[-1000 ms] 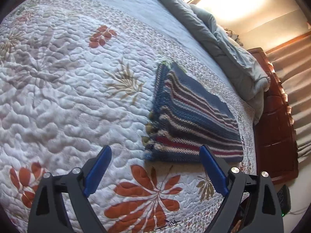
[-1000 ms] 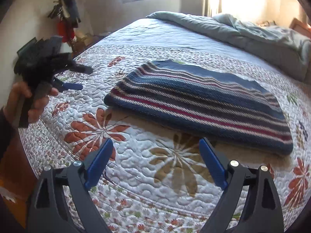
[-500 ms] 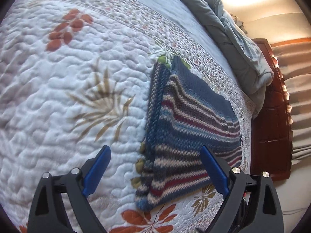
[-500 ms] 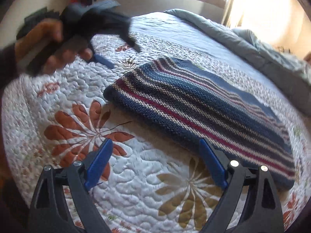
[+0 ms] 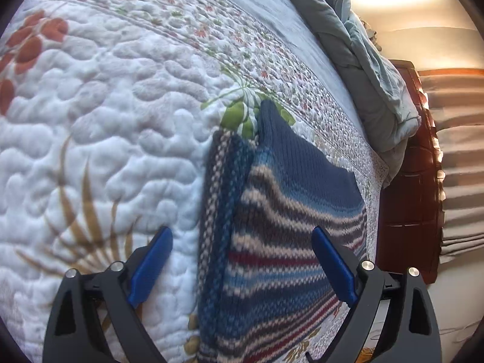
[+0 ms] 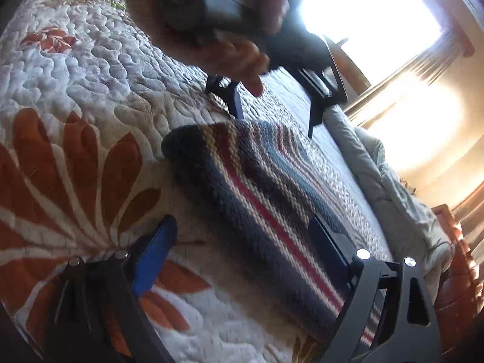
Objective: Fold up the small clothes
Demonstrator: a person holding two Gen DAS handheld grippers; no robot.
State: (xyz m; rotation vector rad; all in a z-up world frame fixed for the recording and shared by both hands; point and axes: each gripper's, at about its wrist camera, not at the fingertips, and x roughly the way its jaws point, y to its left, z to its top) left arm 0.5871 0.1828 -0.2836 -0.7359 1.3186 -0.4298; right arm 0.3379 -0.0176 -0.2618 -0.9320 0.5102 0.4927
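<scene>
A folded striped knit sweater (image 5: pixel 281 242), blue with white and red bands, lies flat on the quilted bed cover (image 5: pixel 106 121). My left gripper (image 5: pixel 242 251) is open and empty, low over the sweater's folded left edge, one finger on each side of it. In the right wrist view the sweater (image 6: pixel 266 205) runs from the centre to the lower right. My right gripper (image 6: pixel 242 236) is open and empty, just above the sweater's near end. The left gripper (image 6: pixel 272 112), held in a hand, hovers over the sweater's far edge.
The floral quilt (image 6: pixel 75 166) covers the bed. A rumpled grey-blue duvet (image 5: pixel 363 60) is piled along the far side. A dark wooden headboard (image 5: pixel 408 196) stands at the right. A bright window (image 6: pixel 363 21) glares behind.
Both grippers have moved in toward the sweater and dropped lower. The left one now straddles its folded edge. The right one has tilted and come close to its near end.
</scene>
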